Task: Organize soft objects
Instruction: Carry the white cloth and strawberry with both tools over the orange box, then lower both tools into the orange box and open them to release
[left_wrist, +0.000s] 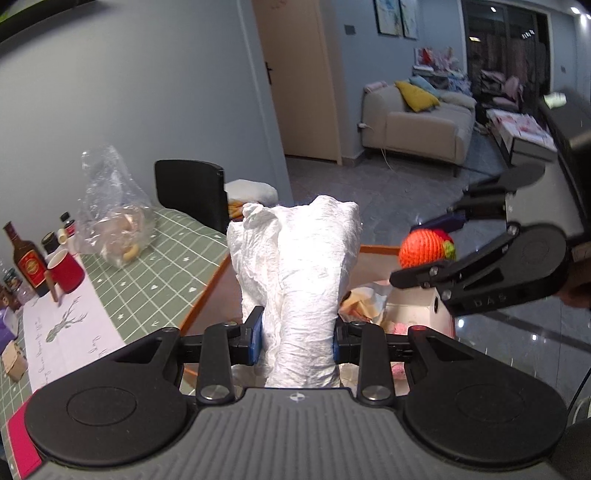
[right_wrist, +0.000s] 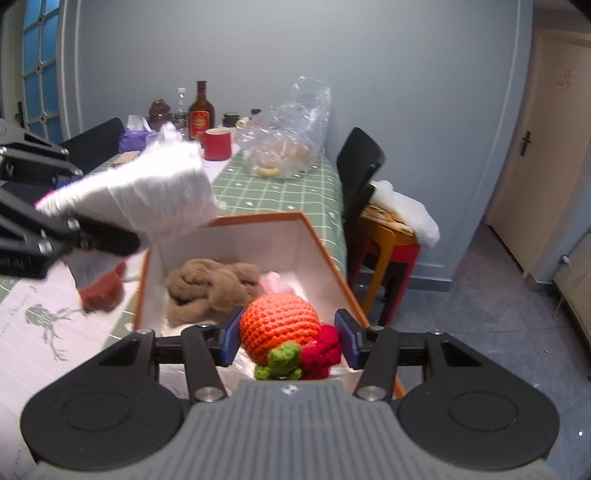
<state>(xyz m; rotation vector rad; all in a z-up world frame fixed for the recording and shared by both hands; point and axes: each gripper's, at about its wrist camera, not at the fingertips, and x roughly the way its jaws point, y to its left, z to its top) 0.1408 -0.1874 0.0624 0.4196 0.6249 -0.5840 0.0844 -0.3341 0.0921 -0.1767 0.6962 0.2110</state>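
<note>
Left gripper (left_wrist: 297, 341) clamped on a white cloth (left_wrist: 295, 266), held upright above the box (right_wrist: 317, 243). Right gripper (right_wrist: 289, 341) pinching an orange crochet ball (right_wrist: 279, 325) with green and red trim, over the near end of the box. Inside, against white walls: a brown knitted bundle (right_wrist: 210, 286) and something pink (right_wrist: 275, 282). Farther back on the green tablecloth (right_wrist: 295, 192), a clear plastic bag (right_wrist: 286, 136) holding pale round pieces.

Red mug (right_wrist: 217, 143) beside brown bottle (right_wrist: 200, 112) on tablecloth (right_wrist: 295, 192).
</note>
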